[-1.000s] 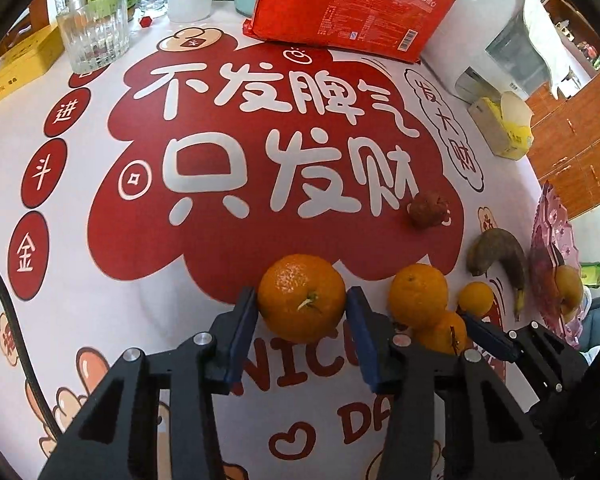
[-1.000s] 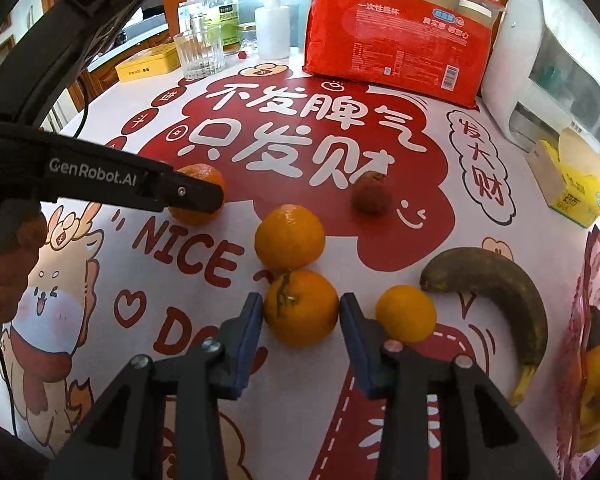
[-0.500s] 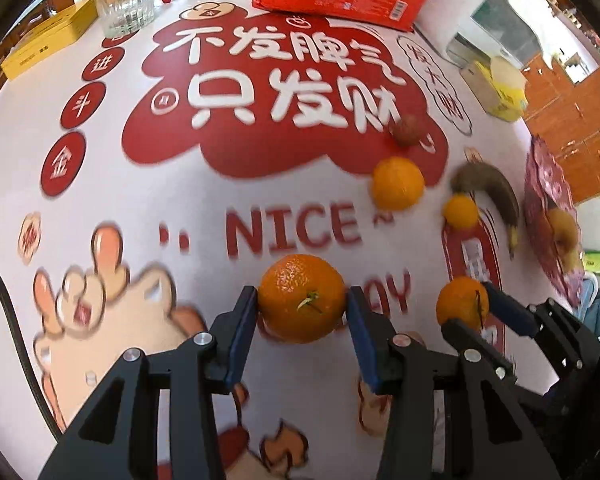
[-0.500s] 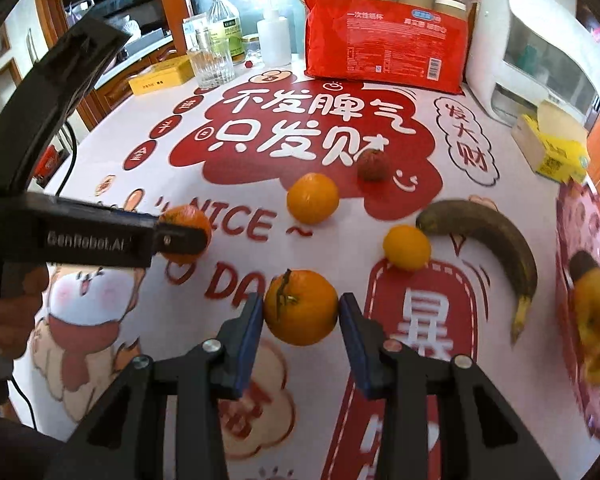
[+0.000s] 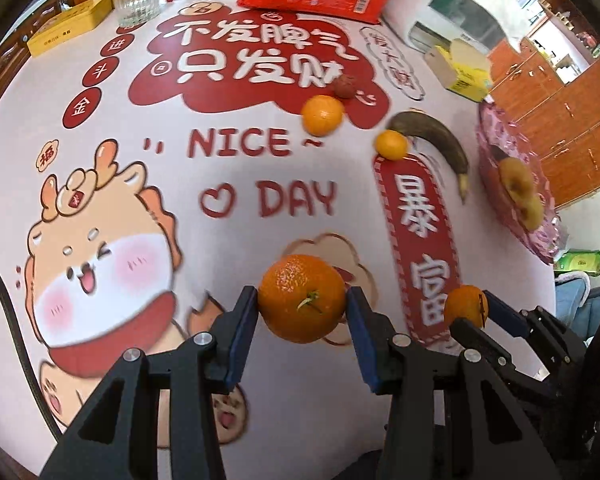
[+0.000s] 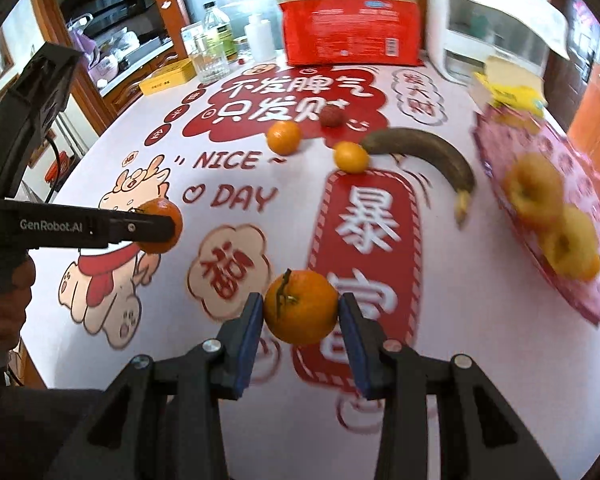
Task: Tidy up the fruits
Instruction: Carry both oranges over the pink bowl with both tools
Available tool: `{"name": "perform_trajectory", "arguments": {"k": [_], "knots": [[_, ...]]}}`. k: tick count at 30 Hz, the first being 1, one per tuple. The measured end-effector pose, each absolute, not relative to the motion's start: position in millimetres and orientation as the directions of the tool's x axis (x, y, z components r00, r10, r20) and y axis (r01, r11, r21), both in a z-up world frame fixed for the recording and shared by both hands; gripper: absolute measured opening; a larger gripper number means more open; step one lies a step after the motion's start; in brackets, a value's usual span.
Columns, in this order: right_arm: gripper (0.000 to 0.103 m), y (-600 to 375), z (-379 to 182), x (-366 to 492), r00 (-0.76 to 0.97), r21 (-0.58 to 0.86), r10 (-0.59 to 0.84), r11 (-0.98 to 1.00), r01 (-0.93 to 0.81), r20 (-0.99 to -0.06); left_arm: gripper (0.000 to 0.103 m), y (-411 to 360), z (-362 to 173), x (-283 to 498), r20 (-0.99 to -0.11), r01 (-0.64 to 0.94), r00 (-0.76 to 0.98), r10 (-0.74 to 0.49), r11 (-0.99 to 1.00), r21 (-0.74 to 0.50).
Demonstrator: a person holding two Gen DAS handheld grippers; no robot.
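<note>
On pink plate point(image 6: 496, 160): 2 yellow apples point(image 6: 534, 190).

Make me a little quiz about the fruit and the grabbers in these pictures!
1. True or false: the left gripper holds a banana.
2. How many oranges still lie on the tablecloth? A) one B) two C) four
3. Fill in: the yellow apples sit in the pink ____.

Key
1. False. It is shut on an orange; the right gripper is shut on another orange. The dark banana lies on the cloth.
2. B: a bigger orange and a small orange.
3. Plate.
</note>
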State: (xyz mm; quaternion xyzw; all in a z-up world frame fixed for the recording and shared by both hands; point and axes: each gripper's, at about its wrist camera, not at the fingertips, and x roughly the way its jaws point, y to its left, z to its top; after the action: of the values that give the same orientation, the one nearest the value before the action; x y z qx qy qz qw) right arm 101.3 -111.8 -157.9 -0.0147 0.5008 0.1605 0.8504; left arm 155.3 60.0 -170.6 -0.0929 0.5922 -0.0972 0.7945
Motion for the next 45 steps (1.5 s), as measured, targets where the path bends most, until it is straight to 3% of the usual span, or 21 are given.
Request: {"name": "perform_trajectory", "arguments": {"k": [24, 38, 45], "knots": [[0.039, -292, -106, 57, 0.583, 0.059, 0.215, 0.960, -0.274, -0.784, 0.044, -132, -115, 124, -0.880, 0.141, 0.357, -0.312, 0.950, -0.280], [0.039, -377, -89, 92, 0.659, 0.030, 0.193, 0.968, -0.250, -0.727, 0.044, -214, -107, 153, -0.842, 0.149, 0.411, -0.349, 0.937, -0.316], [0.039, -401, -101, 115, 0.643, 0.064, 0.195, 0.973, -0.222, -0.741, 0.044, -235, -121, 173, -0.842, 0.131, 0.407, -0.355, 0.935, -0.331]]}}
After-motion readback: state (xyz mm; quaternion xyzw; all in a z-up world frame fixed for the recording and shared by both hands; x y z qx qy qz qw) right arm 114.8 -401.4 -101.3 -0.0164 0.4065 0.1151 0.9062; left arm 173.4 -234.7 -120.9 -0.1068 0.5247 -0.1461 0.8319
